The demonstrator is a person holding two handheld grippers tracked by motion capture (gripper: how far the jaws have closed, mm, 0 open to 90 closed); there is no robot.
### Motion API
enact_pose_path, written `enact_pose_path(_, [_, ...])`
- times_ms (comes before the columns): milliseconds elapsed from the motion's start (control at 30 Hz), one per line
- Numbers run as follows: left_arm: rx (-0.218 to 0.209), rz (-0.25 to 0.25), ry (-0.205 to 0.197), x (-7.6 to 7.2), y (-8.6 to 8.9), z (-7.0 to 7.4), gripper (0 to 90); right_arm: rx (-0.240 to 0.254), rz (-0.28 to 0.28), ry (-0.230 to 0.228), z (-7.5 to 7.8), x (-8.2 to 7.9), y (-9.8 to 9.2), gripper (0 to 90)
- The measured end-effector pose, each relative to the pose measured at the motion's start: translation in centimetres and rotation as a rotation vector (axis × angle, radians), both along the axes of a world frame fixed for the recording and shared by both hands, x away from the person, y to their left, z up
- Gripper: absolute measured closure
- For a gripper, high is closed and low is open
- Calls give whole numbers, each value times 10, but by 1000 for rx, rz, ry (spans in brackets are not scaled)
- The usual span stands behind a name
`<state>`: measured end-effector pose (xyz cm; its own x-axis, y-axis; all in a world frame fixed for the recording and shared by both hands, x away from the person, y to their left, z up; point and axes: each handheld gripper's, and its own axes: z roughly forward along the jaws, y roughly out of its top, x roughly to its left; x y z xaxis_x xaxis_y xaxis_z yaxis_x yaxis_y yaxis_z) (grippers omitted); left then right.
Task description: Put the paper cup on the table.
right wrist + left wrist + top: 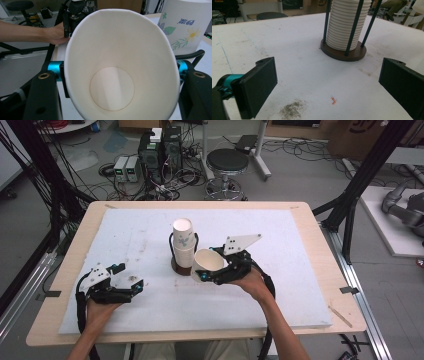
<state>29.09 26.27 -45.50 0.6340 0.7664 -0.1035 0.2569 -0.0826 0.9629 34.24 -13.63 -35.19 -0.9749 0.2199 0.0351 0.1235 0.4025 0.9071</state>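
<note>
We hold a single paper cup [207, 264] in the right gripper [212, 272], tipped on its side with the mouth toward the person; the jaws pinch its wall from both flanks, and in the right gripper view the rim [120, 15] is squeezed slightly oval, so we judge the grip firm enough to carry a thin cup without crushing it. The cup hangs just beside the cup stack [183, 242], which stands upright inside a holder of dark rods [353, 27] on a round brown base [343, 51] near the middle of the white mat [150, 305]; we read this as one cup separated from the stack, though the frames cannot confirm the direction of travel.

The left gripper [125, 279] rests low on the mat, well apart from the holder, its jaws spread wide with nothing between them; we take it as standing by to steady the base.

A grey smudge [292, 111] and a small orange fleck [333, 100] mark the mat; neither obstructs; the rods are the only real obstacle to a sideways approach.
</note>
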Motion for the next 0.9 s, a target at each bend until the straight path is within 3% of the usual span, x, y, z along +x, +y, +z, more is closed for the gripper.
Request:
enact_pose_path(333, [1, -2, -3, 0, 0, 0, 17, -91, -22, -23, -12, 2, 15, 336])
enact_pose_path(900, [4, -3, -5, -1, 0, 0, 18, -229, -5, -16, -36, 3, 37, 335])
